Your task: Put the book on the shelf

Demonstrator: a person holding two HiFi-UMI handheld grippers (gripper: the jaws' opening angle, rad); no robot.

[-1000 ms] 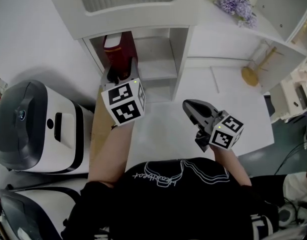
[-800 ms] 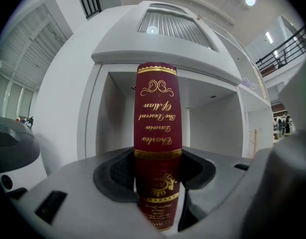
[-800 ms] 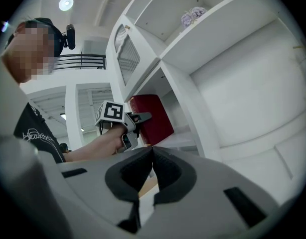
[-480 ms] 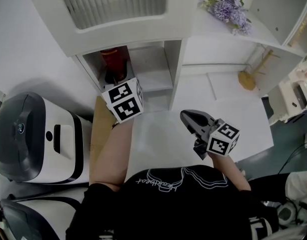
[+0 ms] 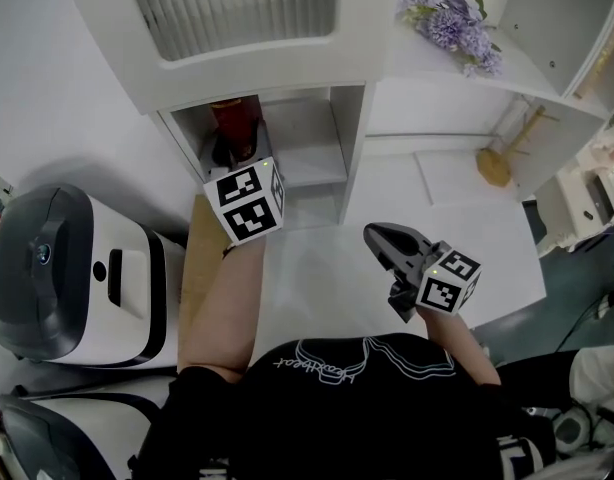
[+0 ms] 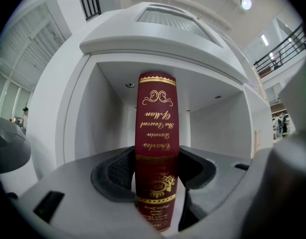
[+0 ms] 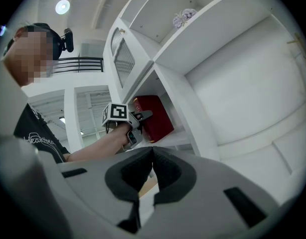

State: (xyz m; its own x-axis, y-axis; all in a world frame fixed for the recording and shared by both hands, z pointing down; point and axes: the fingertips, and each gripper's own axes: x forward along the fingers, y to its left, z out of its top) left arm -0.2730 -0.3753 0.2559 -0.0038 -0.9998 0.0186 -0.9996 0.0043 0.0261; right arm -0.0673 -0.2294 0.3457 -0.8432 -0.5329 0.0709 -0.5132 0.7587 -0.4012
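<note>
A dark red book (image 5: 232, 118) with gold lettering stands upright in the left compartment of the white shelf unit (image 5: 309, 163). My left gripper (image 5: 230, 150) reaches into that compartment and is shut on the book. In the left gripper view the book's spine (image 6: 156, 128) faces the camera, with the pads of the left gripper (image 6: 156, 177) against both of its sides. The right gripper view shows the book (image 7: 155, 117) partly inside the compartment. My right gripper (image 5: 373, 234) hangs lower right, away from the shelf, shut and empty (image 7: 152, 152).
A black and white machine (image 5: 72, 268) stands at the left beside a brown board (image 5: 200, 268). Purple flowers (image 5: 449, 13) lie on a shelf at the upper right. A wooden-handled tool (image 5: 501, 150) leans at the right. The compartment's right part (image 6: 218, 128) holds nothing.
The left gripper has pushed the book further into the compartment, so less of its top shows. The right gripper has stayed almost in place.
</note>
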